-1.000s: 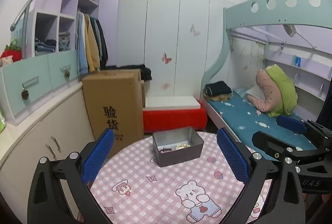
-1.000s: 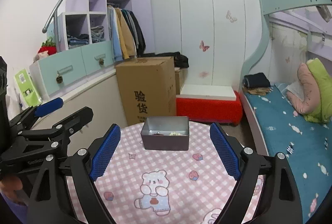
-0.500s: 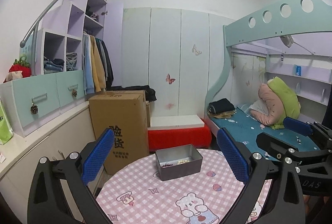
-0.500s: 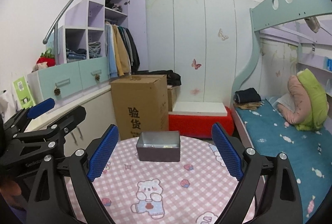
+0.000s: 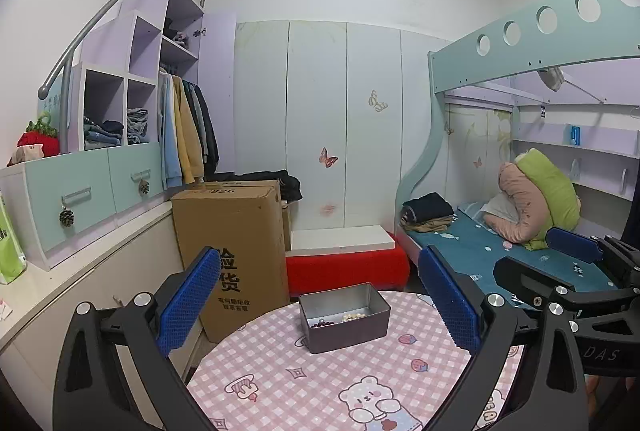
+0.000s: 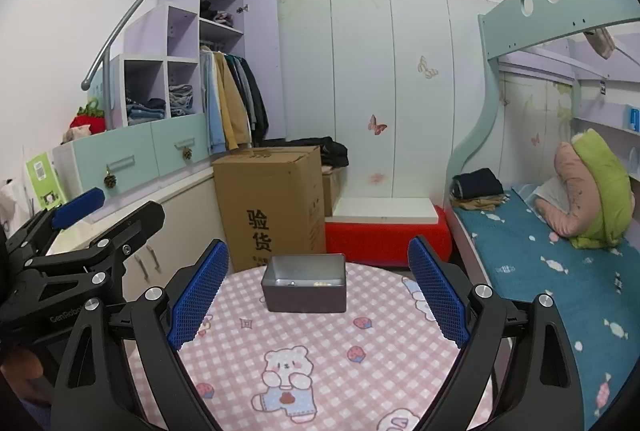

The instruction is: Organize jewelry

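Observation:
A grey metal box (image 5: 345, 316) sits at the far side of a round table with a pink checked cloth (image 5: 320, 379). Dark red beads (image 5: 320, 323) and pale pearl beads (image 5: 354, 316) lie inside it. The box also shows in the right wrist view (image 6: 305, 288). My left gripper (image 5: 320, 303) is open and empty, held above the table short of the box. My right gripper (image 6: 318, 295) is open and empty too, beside the left one. The right gripper shows at the right edge of the left wrist view (image 5: 576, 271), the left gripper at the left edge of the right wrist view (image 6: 80, 231).
A tall cardboard box (image 5: 236, 251) stands behind the table at the left. A red bench with a white top (image 5: 344, 259) is behind the table. A bunk bed (image 5: 520, 243) runs along the right. Cabinets and drawers (image 5: 80, 199) line the left wall.
Both grippers have pulled back and tilted upward, so the box and table sit lower and smaller in view and more ceiling shows. Both stay open and empty.

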A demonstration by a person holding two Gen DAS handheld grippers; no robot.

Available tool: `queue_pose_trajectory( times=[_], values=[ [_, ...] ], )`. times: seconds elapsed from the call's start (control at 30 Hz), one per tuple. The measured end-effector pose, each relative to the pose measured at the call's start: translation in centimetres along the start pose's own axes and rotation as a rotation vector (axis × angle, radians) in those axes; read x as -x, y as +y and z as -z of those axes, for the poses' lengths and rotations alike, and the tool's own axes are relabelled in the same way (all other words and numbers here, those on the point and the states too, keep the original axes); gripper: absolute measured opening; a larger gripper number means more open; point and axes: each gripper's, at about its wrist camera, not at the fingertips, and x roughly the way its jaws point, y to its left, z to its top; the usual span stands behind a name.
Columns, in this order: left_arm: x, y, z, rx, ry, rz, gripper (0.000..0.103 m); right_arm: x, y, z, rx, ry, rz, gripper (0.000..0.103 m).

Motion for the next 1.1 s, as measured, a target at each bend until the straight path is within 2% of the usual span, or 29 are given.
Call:
queue_pose_trajectory(
  times=[1.1],
  values=[
    [-0.68, -0.59, -0.23, -0.004, 0.003, 0.007, 0.096, -0.33, -0.32, 0.00, -0.004, 0.009, 0.008, 0.088]
  ],
)
